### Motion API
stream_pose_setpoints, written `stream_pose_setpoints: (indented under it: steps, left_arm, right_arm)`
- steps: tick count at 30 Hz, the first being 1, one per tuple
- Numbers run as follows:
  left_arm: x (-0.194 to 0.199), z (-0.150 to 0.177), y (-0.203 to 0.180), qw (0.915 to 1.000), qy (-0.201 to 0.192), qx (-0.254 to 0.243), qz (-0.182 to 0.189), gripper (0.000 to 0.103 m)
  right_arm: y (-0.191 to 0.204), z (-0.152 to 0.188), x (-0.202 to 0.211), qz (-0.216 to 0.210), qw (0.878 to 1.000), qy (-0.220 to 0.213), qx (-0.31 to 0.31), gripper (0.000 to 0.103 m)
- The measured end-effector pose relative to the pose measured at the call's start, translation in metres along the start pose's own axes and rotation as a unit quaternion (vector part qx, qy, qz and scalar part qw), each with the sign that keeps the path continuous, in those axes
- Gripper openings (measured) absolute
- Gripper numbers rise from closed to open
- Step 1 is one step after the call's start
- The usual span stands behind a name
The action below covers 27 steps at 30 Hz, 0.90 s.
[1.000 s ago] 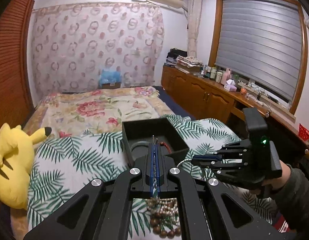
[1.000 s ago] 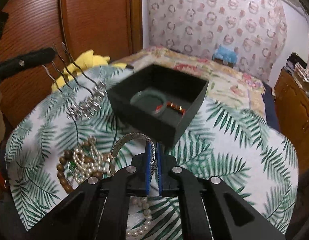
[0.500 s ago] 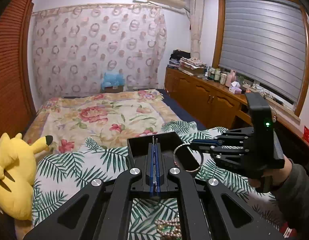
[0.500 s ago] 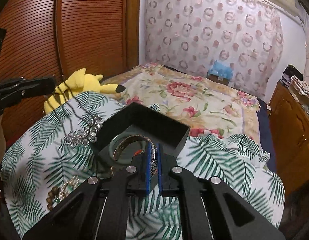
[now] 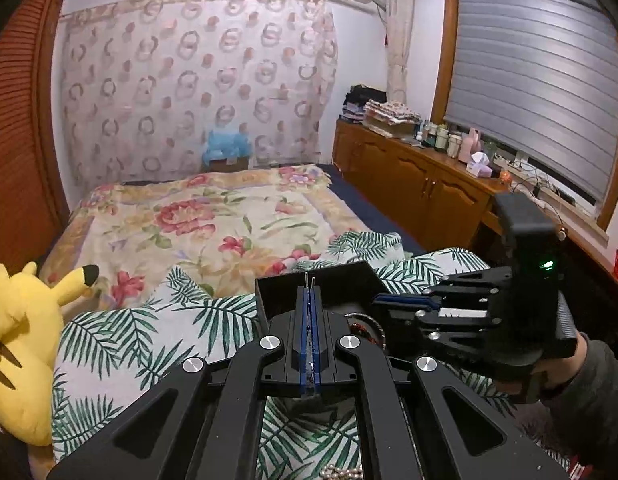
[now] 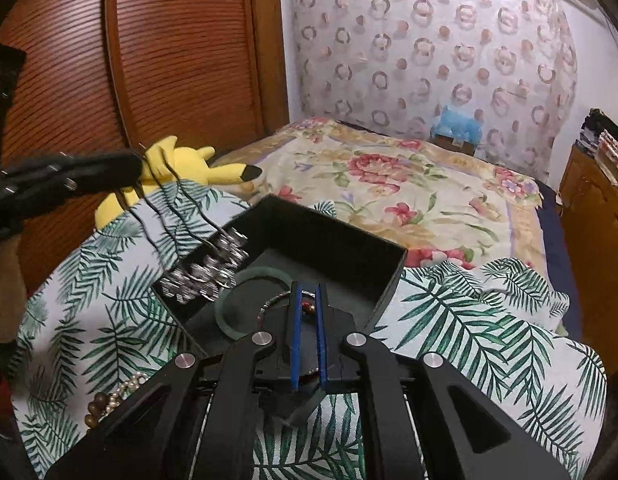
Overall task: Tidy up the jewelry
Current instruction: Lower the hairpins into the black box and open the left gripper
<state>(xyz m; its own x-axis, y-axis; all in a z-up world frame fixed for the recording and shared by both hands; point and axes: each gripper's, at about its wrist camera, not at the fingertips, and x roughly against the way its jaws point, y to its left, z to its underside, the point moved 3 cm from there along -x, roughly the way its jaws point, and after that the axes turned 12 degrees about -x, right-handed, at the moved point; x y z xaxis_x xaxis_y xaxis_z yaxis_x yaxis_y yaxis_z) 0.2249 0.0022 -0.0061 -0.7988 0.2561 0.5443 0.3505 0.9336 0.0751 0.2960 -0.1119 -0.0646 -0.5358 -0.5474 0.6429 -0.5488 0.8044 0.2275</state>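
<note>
The left gripper (image 5: 309, 292), its blue-padded jaws pressed together, pinches the thin metal wires of a sparkling silver rhinestone hairpiece (image 6: 207, 270). In the right wrist view the hairpiece dangles from the wires over the near-left wall of the open black square jewelry box (image 6: 349, 248); whether it touches the wall cannot be told. The right gripper (image 6: 307, 292) hangs just above the box interior with its jaws parted by a narrow gap and nothing between the pads. Beneath its tips a thin silver bangle (image 6: 271, 304) lies on the box floor beside a pale green jade bangle (image 6: 229, 308), with a red beaded bracelet (image 6: 307, 307) partly hidden behind the fingers. The box sits on a white cloth printed with green palm leaves (image 6: 469, 320), spread over a floral bedspread (image 6: 409, 184). Near the cloth's front left edge lies a heap of pearl and brown wooden bead strands (image 6: 117, 398). A yellow plush toy (image 5: 25, 344) rests at the bed's left side.
</note>
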Motion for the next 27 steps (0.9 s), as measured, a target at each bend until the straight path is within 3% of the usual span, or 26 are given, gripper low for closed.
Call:
stream_pose_setpoints:
  steps: [18,27]
  left_arm:
    - [-0.03,-0.013,-0.006,0.9999,0.004,0.004,0.011,0.001]
    - [-0.053,-0.03,-0.018,0.9984,0.004,0.024,0.051,0.001]
  right_arm:
    - [-0.019,-0.004,0.007,0.03,0.999,-0.014,-0.023,0.008]
    - [-0.033,-0.013,0.02,0.052,0.997,-0.035,-0.037,0.008]
